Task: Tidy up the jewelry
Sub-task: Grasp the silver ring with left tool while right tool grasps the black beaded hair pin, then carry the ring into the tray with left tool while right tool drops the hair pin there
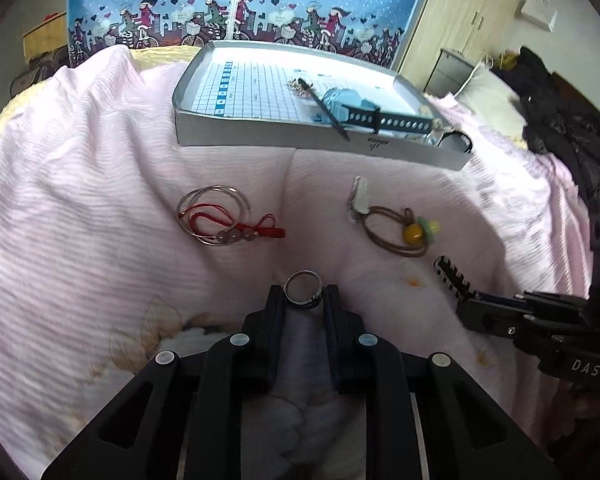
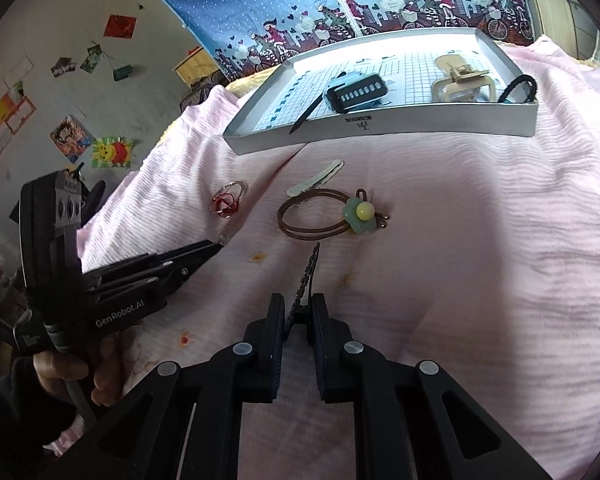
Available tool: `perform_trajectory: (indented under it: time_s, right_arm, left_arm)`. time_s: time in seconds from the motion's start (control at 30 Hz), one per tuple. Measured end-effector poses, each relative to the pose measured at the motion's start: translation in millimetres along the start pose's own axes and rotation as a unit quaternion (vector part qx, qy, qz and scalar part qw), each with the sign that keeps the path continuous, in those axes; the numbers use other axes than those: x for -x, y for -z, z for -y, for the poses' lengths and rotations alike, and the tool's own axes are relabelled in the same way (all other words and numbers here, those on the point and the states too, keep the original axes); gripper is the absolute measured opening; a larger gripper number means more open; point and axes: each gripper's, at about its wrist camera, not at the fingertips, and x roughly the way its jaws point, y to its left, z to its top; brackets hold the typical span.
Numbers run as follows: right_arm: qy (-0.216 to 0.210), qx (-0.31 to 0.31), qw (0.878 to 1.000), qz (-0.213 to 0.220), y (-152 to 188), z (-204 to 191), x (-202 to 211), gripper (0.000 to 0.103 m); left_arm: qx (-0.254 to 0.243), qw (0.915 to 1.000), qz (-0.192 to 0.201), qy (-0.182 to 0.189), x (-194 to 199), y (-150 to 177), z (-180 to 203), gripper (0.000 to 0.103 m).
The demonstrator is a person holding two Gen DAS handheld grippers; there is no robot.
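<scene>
Two views cover the scene, and the shallow silver-grey tray (image 1: 260, 136) on the pink ribbed bedspread (image 1: 80, 184) serves as landmark.

From the left wrist, the left gripper (image 1: 303, 294) pinches a dark metal ring (image 1: 303, 290) between its black fingertips, well in front of the tray's near wall. Just in front of that wall lie a loop of clear cord with a red tassel and beads (image 1: 216, 220) to the left, and a brown hair tie with a yellow bead and green flower (image 1: 400, 232) to the right, a pale hair clip (image 1: 360, 198) touching its upper end. Inside the tray sit a light blue watch with a black perforated strap (image 1: 360, 114) and a thin black stick (image 1: 324, 108). The right gripper (image 1: 456, 280) enters from the right, in front of the tray, clamping a black-and-white toothed comb clip (image 1: 450, 274).

From the right wrist, the right gripper (image 2: 298, 312) is closed on the toothed clip (image 2: 306, 280), held edge-on and pointing toward the tray (image 2: 380, 126). The hair tie (image 2: 328, 216) and pale clip (image 2: 316, 182) lie between them. A beige claw clip (image 2: 460, 80) and black elastic (image 2: 520, 84) rest at the tray's right end. A hand (image 2: 80, 376) holds the left gripper (image 2: 220, 243), left of the tray.
</scene>
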Motion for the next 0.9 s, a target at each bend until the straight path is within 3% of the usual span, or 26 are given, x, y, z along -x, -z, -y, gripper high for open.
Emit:
perform_trajectory:
  time_s: [0.2,0.47,0.73,0.9]
  right_arm:
    - [-0.01,-0.024,0.999,0.032,-5.7,8.2,22.0,0.013]
    - [0.016,-0.034,0.995,0.095,-26.4,23.6,41.9,0.013]
    - [0.038,-0.023,0.986,0.161,-60.6,48.7,34.6,0.013]
    - [0.046,0.015,0.982,0.182,-90.6,50.1,21.2,0.013]
  left_arm:
    - [0.02,0.9995,0.017,0.016,7.4,3.3,17.0,0.016]
    - [0.034,0.9985,0.041,0.006,10.5,-7.8,33.3,0.016]
    - [0.051,0.9948,0.088,0.002,13.7,-53.0,45.1,0.016]
    - [0.074,0.9924,0.098,-0.014,2.5,-88.0,32.1,0.016]
